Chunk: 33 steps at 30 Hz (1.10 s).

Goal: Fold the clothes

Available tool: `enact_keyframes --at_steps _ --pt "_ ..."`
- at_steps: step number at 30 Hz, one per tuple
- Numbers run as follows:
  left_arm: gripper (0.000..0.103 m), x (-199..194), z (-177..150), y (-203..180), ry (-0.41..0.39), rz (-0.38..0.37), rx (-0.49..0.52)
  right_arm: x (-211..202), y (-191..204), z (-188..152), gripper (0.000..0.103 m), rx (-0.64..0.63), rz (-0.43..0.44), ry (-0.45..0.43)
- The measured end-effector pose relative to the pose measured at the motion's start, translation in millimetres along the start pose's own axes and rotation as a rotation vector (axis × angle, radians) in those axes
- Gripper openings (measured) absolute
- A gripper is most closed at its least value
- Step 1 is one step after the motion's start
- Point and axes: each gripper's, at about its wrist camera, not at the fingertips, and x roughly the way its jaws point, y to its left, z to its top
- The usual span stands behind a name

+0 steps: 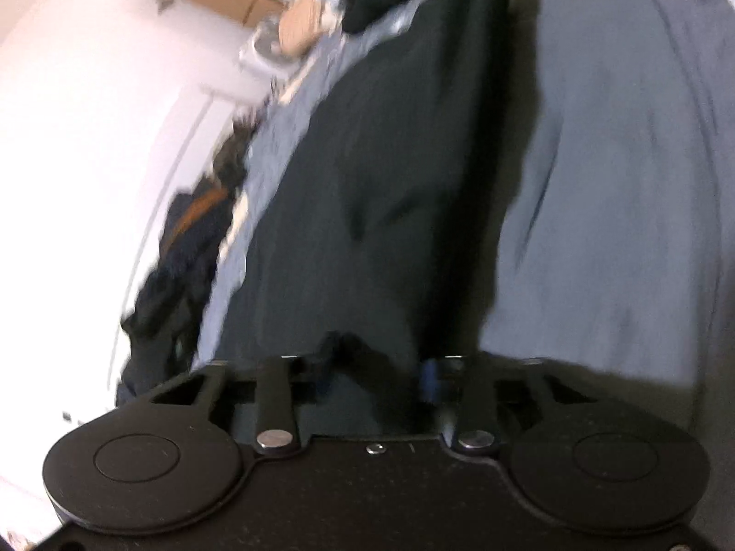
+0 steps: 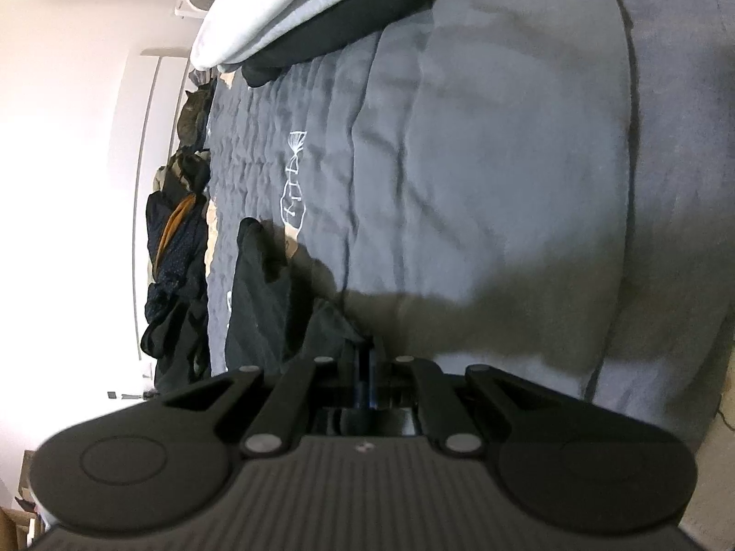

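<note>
Where wall (image 2: 69, 137) meets bed (image 2: 505, 160), heaped dark clothes (image 2: 174, 275)

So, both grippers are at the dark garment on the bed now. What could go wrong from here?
1. The right gripper pinches only a thin edge of the dark garment, so the cloth might slip out when lifted.
2. The left gripper has dark cloth between its jaws, but the blurred view hides whether they clamp it; that side could drop.
3. The folded stack lies on the same grey bedcover; dragging the cover might disturb it.
</note>
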Motion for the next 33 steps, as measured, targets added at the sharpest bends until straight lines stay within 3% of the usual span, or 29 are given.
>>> enact_keyframes --at_steps 8,11,12,16,21,25,33 --pt "0.01 -10.6 -52.0 24.5 0.076 0.027 -0.011 -2.9 -2.5 0.8 0.004 0.045 0.006 -0.031" --pt "0.02 -15.1 -63.6 18.7 0.06 0.053 0.045 -3.1 0.6 0.1 0.004 0.035 0.004 -0.035" --pt "0.03 -15.0 -64.0 13.4 0.066 0.072 0.071 -3.3 2.3 -0.8 0.004 0.023 0.0 -0.041" --pt "0.034 -15.0 -75.2 19.5 0.071 0.07 0.027 -5.8 11.8 -3.2 0.004 -0.033 -0.003 -0.057" --pt "0.033 -10.1 -105.9 36.1 0.195 0.089 -0.024 -5.9 5.7 -1.1 0.004 0.01 -0.01 -0.089" --pt "0.017 -11.4 -145.3 55.2 0.301 0.11 -0.073 -6.6 8.4 -1.2 0.004 0.011 -0.002 -0.116" --pt "0.018 -24.1 -170.5 66.4 0.297 0.118 -0.085 -5.0 14.1 -0.2 0.004 0.015 -0.008 -0.132"
